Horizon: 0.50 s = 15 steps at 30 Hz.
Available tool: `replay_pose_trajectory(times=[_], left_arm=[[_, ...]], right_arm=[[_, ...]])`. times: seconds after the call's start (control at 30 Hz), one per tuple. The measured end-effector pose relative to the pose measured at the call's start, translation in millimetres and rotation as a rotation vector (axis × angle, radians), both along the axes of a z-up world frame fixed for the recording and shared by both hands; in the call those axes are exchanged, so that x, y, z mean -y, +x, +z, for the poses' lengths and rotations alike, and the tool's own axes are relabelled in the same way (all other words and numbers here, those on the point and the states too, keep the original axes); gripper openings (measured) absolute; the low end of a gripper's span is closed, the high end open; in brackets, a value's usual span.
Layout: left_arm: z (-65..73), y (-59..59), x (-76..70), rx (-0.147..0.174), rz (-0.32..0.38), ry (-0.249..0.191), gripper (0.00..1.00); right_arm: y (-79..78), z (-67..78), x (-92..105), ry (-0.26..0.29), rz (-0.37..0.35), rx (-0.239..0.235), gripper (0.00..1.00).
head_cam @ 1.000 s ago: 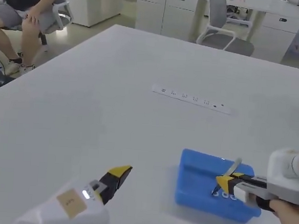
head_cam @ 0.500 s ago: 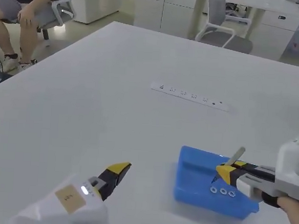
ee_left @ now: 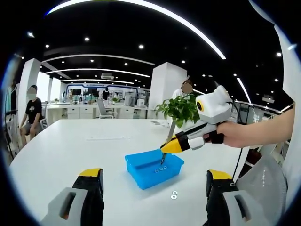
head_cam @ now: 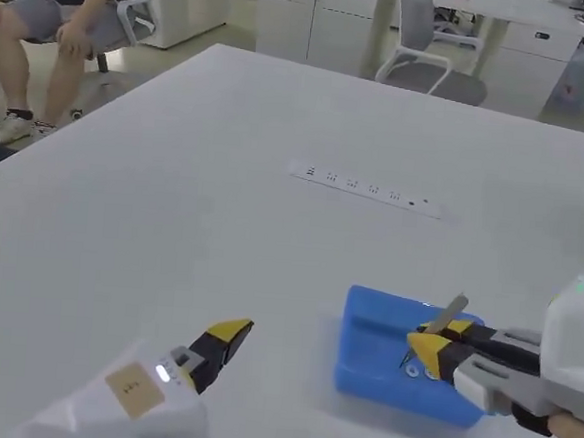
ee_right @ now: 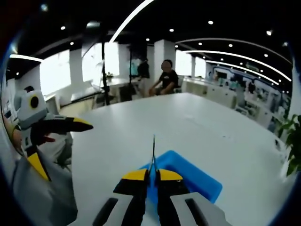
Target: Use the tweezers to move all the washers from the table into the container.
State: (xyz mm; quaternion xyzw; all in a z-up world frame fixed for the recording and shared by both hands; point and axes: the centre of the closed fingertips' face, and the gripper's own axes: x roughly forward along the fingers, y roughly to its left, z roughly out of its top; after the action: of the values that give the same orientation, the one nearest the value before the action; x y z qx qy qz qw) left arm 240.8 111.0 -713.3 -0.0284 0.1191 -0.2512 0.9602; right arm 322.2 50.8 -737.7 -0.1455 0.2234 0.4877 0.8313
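Container [head_cam: 371, 347] sits on the counter [head_cam: 225, 174], near right; washers [head_cam: 420, 372] lie inside it toward its right part; right tool [head_cam: 423, 347] reaches in from the right over the container, tweezers [head_cam: 452, 310] pinched between its jaws, tips pointing down into the container just above the washers; left tool [head_cam: 232, 331] is over the counter left of the container, well apart from it, jaws spread wide; loose washers [ee_left: 174, 194] lie on the counter just before the container's near side; power strip [head_cam: 364, 190] lies flat behind the container, toward mid-counter; seated person [head_cam: 56, 12] beyond the counter's far-left edge; chair [head_cam: 424, 58] behind the far edge.
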Motion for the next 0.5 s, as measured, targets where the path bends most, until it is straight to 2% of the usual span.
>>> replay_pose_trajectory(times=[0.1, 0.2, 0.33, 0.5], left_arm=[[-0.6, 0.2, -0.7, -0.002, 0.001, 0.0, 0.92], [-0.6, 0.2, -0.2, -0.001, -0.003, 0.002, 0.92], [-1.4, 0.3, -0.8, -0.004, -0.002, 0.006, 0.92], [-1.8, 0.1, -0.1, -0.007, -0.007, 0.007, 0.92]], right_arm=[[-7.1, -1.2, -3.4, -0.037, 0.044, 0.027, 0.04], [-12.8, -3.6, -6.2, -0.046, 0.058, 0.028, 0.04], [-22.3, -9.4, -8.7, -0.045, 0.061, 0.02, 0.04], [-33.1, -19.3, -10.2, -0.035, 0.069, -0.012, 0.04]])
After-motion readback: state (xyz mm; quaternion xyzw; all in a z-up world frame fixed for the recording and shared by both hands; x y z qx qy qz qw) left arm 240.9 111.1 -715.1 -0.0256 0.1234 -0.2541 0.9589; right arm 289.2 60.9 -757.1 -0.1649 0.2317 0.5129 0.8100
